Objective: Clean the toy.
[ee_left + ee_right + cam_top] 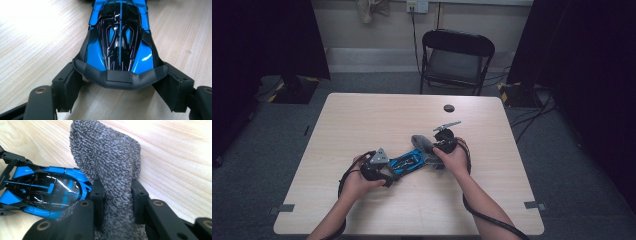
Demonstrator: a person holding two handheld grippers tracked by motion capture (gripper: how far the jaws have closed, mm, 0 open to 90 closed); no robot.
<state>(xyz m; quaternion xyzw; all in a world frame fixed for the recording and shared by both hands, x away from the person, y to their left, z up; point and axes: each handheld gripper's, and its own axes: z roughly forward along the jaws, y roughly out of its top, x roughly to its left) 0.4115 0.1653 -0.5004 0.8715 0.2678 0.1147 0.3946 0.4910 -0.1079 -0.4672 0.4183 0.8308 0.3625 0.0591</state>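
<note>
While the high view shows the toy car (408, 161) mid-table between both grippers, the left gripper (120, 82) clamps its black bumper; keep that steady. From the right gripper view, the right gripper (117, 195) pinches the grey cloth (110, 162); wipe lightly along the blue shell.

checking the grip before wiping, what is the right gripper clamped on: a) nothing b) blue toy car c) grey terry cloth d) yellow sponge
c: in the right gripper view the right gripper has both jaws pressed into the grey terry cloth, with the blue toy car beside it.
</note>
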